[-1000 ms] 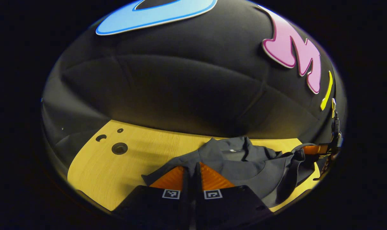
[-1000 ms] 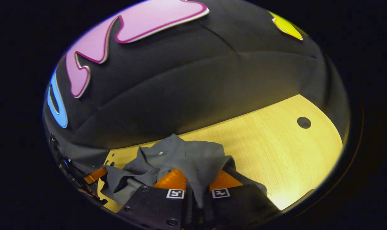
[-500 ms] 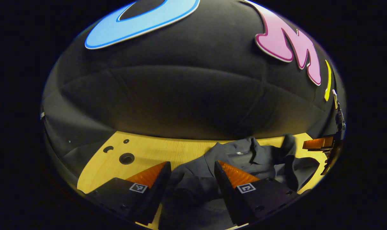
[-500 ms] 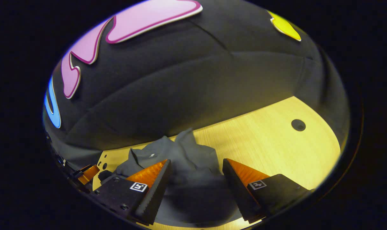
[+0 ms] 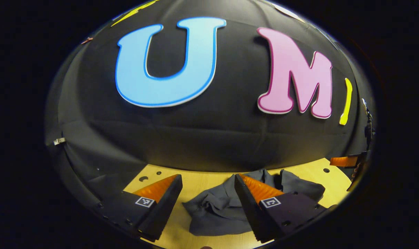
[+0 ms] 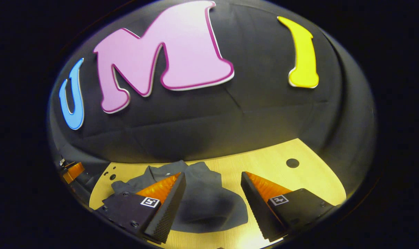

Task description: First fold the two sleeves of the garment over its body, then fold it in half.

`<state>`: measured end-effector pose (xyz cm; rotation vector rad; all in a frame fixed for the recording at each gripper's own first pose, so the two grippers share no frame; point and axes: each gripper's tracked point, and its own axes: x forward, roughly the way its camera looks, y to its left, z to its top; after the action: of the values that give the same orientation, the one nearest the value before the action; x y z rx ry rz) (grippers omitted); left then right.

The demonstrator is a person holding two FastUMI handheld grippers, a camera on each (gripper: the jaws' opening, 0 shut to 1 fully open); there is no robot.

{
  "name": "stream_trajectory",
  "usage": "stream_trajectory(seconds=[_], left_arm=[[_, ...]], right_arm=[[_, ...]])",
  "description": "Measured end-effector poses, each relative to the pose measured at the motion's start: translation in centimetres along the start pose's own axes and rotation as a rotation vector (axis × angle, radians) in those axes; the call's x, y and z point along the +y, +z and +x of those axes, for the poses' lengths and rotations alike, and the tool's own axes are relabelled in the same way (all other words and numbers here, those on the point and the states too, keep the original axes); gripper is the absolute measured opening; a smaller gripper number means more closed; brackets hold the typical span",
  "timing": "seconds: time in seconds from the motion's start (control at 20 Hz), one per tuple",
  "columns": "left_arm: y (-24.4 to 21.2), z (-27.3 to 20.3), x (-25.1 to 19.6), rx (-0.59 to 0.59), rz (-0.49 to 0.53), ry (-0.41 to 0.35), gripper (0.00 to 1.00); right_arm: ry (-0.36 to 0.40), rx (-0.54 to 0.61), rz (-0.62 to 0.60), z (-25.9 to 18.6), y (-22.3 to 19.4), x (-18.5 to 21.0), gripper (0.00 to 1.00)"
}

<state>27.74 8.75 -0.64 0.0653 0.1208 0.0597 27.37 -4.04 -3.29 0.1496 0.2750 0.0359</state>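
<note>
Garment [image 5: 223, 211] lies bunched on the counter [image 6: 289, 180], just ahead of both grippers. Left gripper [image 5: 207, 181] and right gripper [image 6: 212, 178] both spread wide, holding nothing. Looks folded but lumpy; I'd press the top layer flat, keeping the edges aligned. No containers here.

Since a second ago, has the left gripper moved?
Yes. The left gripper has opened, let go of the garment and pulled up and back from the table.

dark grey crumpled cloth garment [image 5: 216, 211]: right part hidden behind the left gripper's finger [image 5: 256, 193]
sleeves: cannot tell apart
</note>
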Motion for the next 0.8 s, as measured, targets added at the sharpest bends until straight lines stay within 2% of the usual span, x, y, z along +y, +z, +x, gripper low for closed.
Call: stream_trajectory(seconds=[0.2,0.45,0.8], left_arm=[[1.9,-7.1,0.1,-0.082,0.024,0.035,0.95],[0.5,-15.9,-0.3,-0.084,0.006,0.035,0.95],[-3.9,-24.0,-0.8,-0.053,-0.028,0.005,0.95]], right_arm=[[-0.025,-0.024,-0.071,-6.2,0.0,-0.7,0.98],[-0.059,-0.096,-0.076,-14.8,-0.3,-1.2,0.99],[-0.029,-0.053,-0.064,-25.0,-6.5,1.2,0.98]])
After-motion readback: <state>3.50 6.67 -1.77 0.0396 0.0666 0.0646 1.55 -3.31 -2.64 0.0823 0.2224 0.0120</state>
